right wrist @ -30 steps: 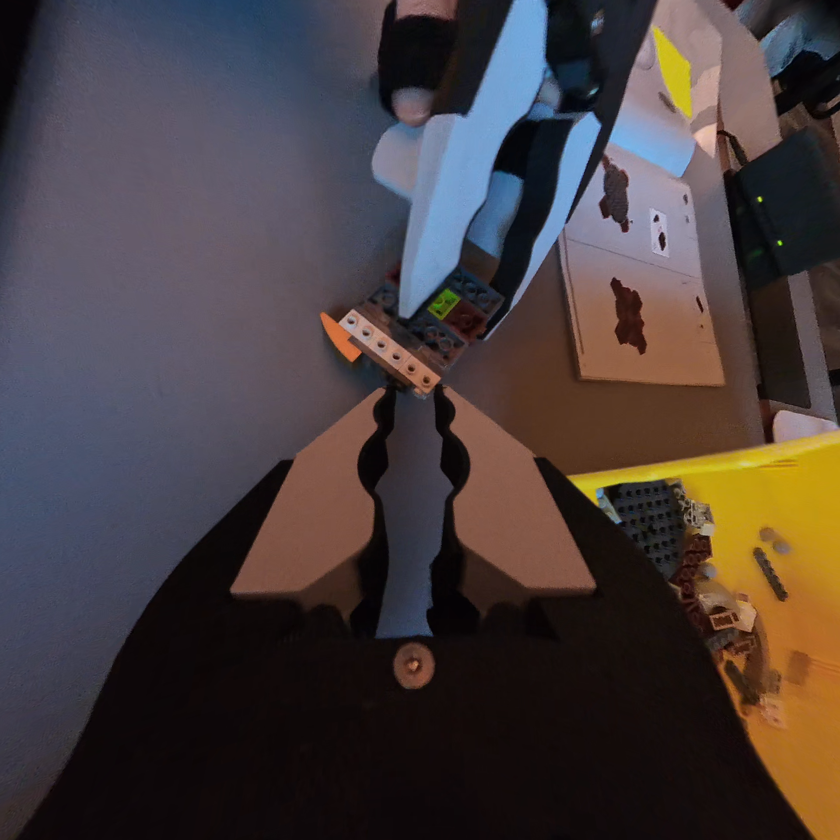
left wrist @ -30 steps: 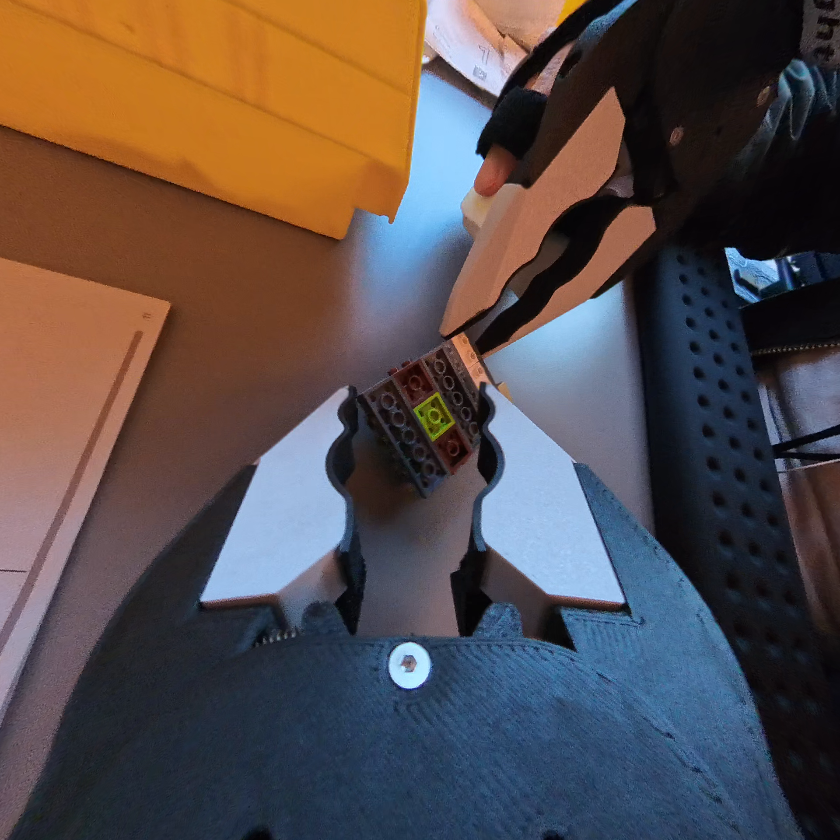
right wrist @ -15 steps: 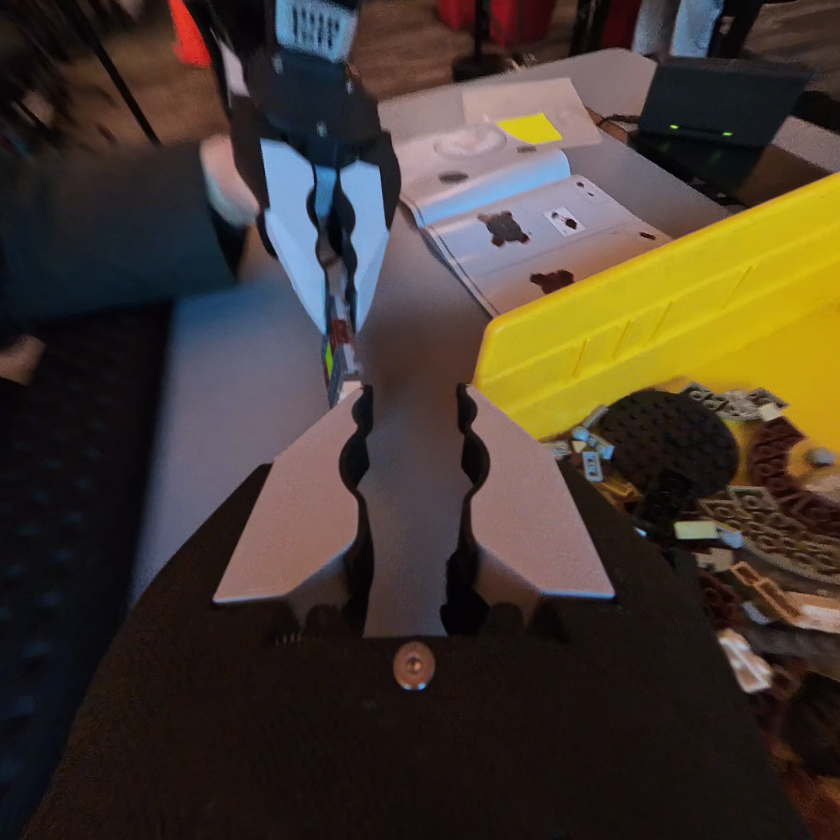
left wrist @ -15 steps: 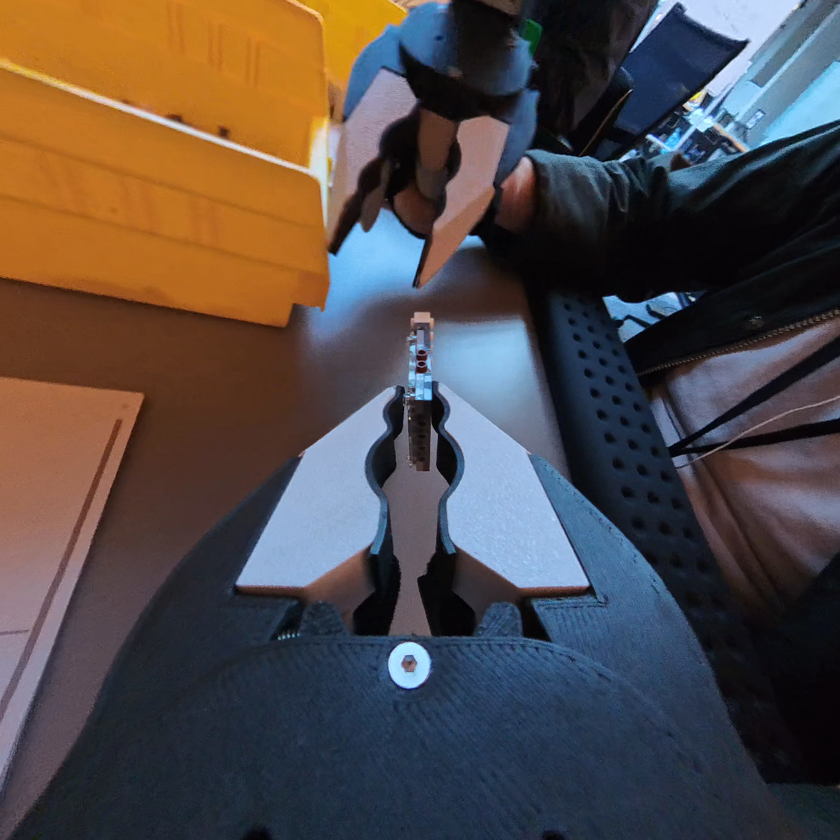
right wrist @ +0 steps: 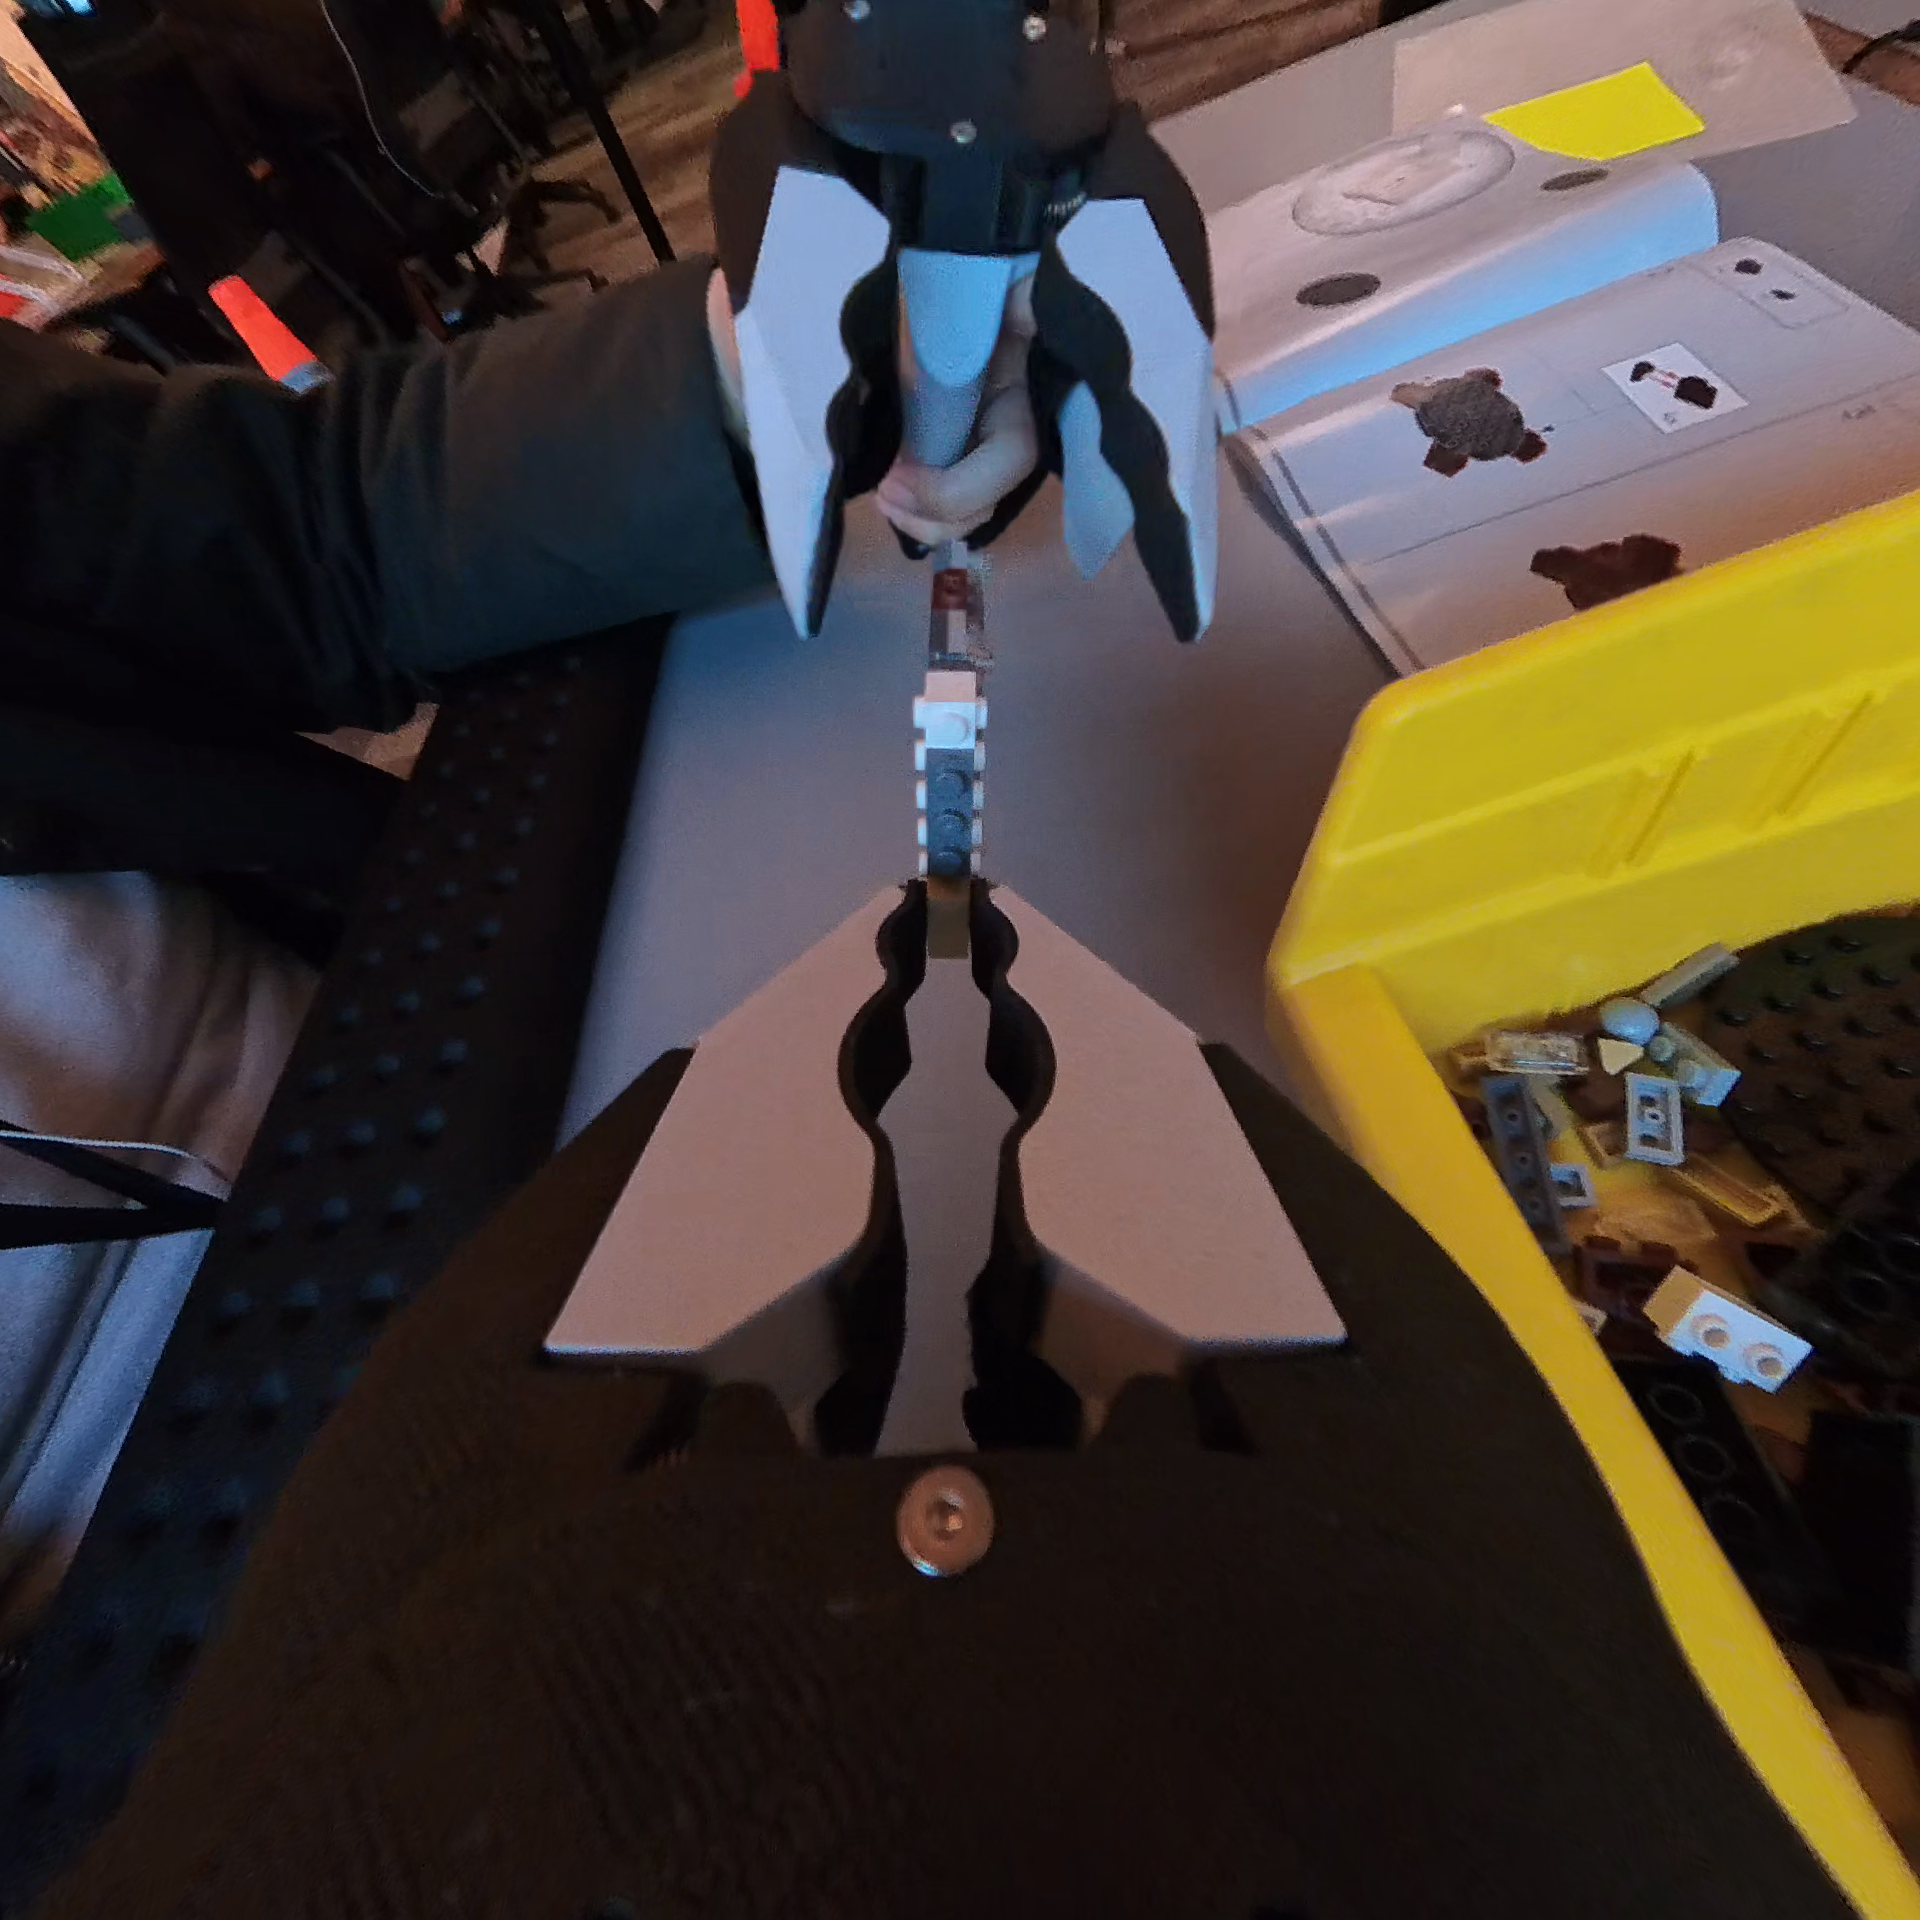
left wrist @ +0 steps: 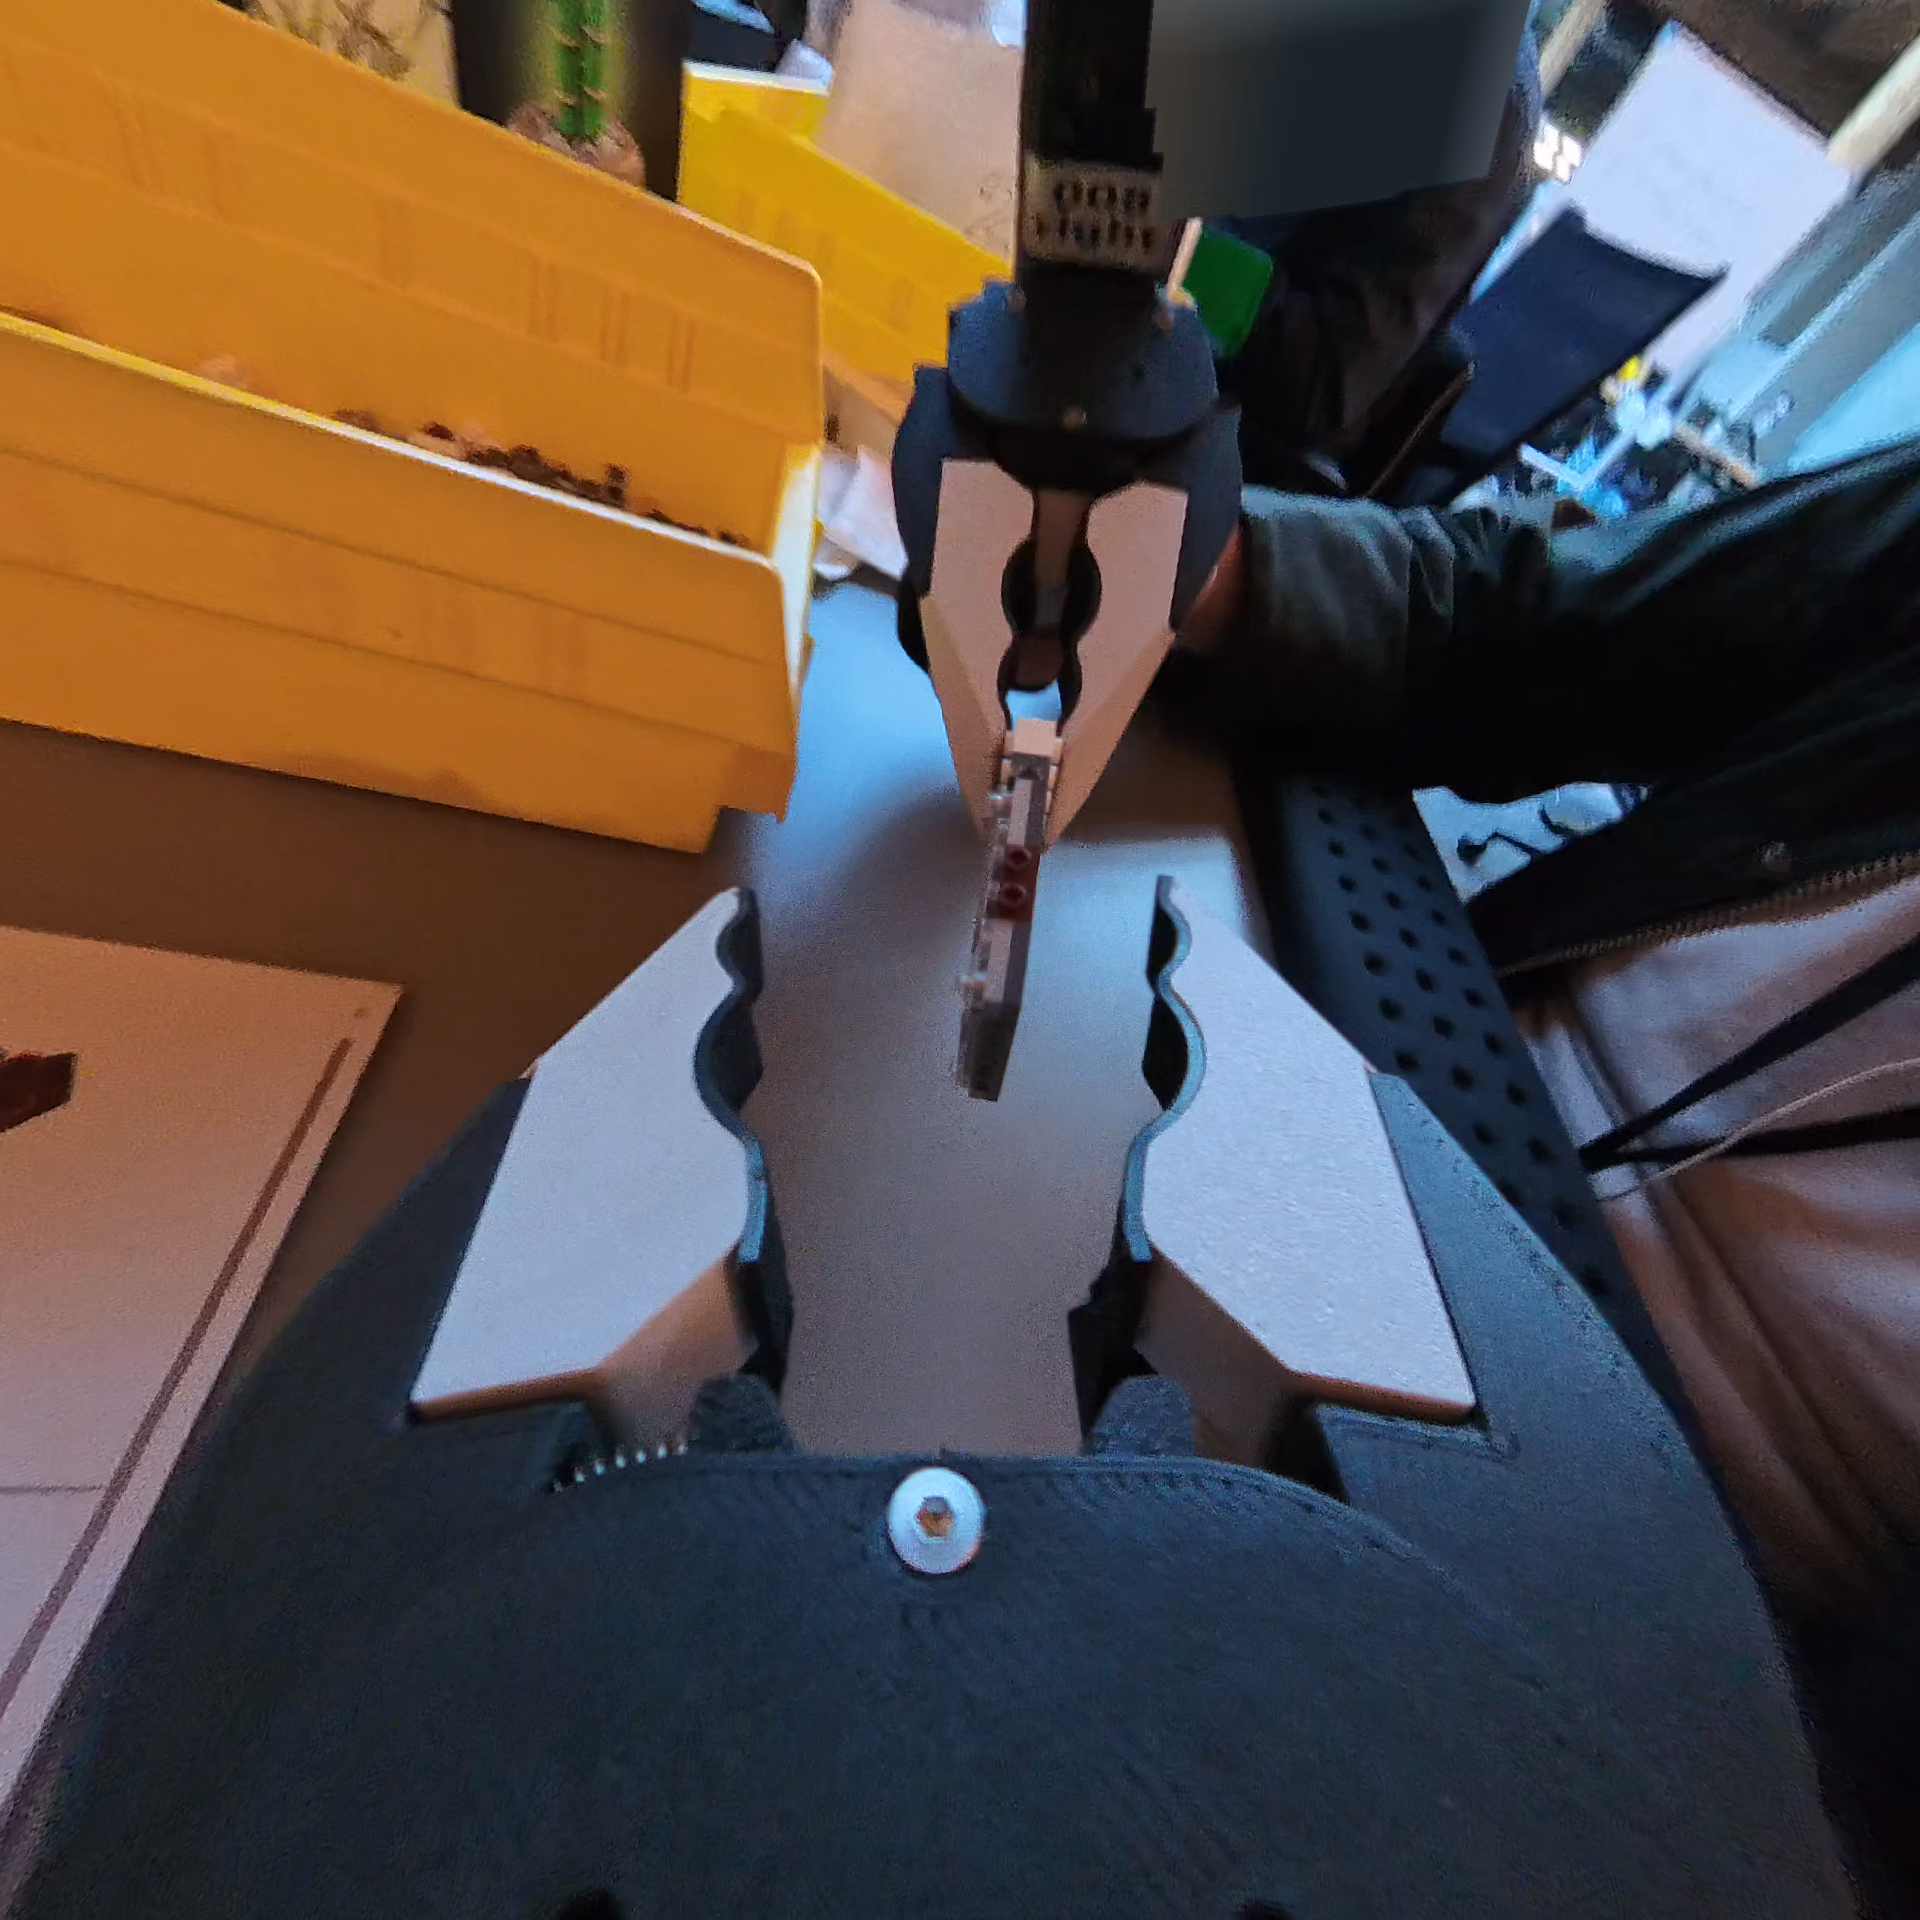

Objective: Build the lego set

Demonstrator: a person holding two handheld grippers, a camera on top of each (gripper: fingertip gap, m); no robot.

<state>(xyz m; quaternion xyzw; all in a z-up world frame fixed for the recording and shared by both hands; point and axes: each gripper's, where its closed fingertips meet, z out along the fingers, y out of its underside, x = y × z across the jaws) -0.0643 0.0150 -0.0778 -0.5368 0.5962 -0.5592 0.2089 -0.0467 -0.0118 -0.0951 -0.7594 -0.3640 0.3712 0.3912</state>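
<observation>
While the left hand-held gripper (left wrist: 951, 925) sits with its jaws spread wide and nothing between them, the right hand-held gripper (right wrist: 948, 896) is clenched on one end of the lego assembly (right wrist: 951, 769).

Left wrist view: the right hand-held gripper (left wrist: 1023, 821) points toward the camera and pinches the assembly (left wrist: 1000, 956) at its fingertips. The assembly is seen edge-on, a thin stack of grey plates with a dark red piece partway along and a pale piece at the gripped end. Its free end reaches into the gap between the left fingers without touching either one, and it is held clear above the tabletop (left wrist: 894, 1195).

Right wrist view: the assembly runs straight out from the closed fingertips, with white and grey studded bricks nearest and a dark red piece at the far end. That far end lies between the spread jaws of the left hand-held gripper (right wrist: 992, 613), which faces the camera. A bare hand (right wrist: 961, 483) grips the left tool's handle behind the jaws, and a dark sleeve (right wrist: 416, 499) trails off to the side.

A yellow bin (right wrist: 1558, 831) stands just beside the right tool and holds loose grey, tan and dark pieces (right wrist: 1662, 1143). The open instruction booklet (right wrist: 1558, 416) lies farther back on the tabletop, with a yellow sticky note (right wrist: 1590, 109) beyond it. Stacked yellow bins (left wrist: 416, 468) show in the left wrist view.
</observation>
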